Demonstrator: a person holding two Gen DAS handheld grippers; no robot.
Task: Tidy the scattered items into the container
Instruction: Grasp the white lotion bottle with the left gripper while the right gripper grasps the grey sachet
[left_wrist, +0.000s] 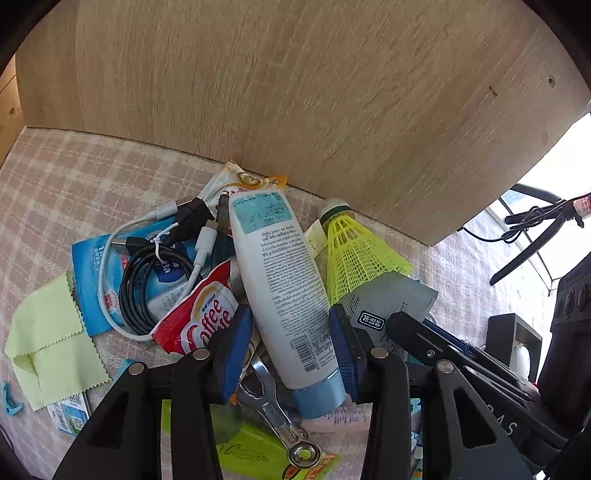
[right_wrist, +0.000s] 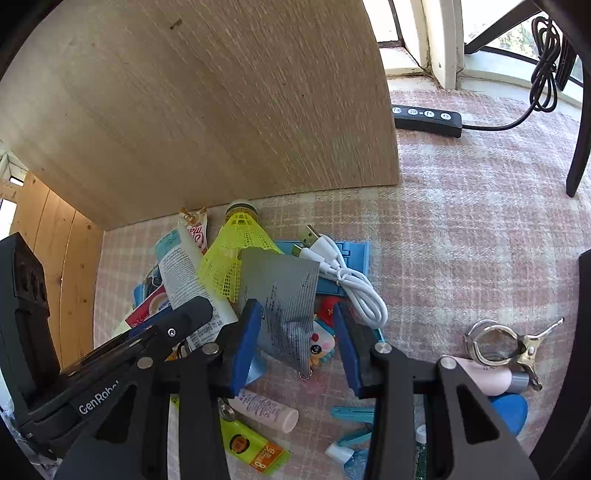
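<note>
A pile of small items lies on a pink checked cloth against a wooden board. My left gripper is open, its blue pads on either side of a white lotion tube with a blue cap. Beside the tube lie a yellow shuttlecock, a red Coffee-mate sachet, and black and white cables. My right gripper is open around a grey tea sachet. The shuttlecock and tube lie to its left in the right wrist view. No container shows.
A yellow-green cloth and a steel spoon clip lie near the left gripper. A white USB cable on a blue stand, a pink tube, a metal clamp and a black remote lie around the right gripper.
</note>
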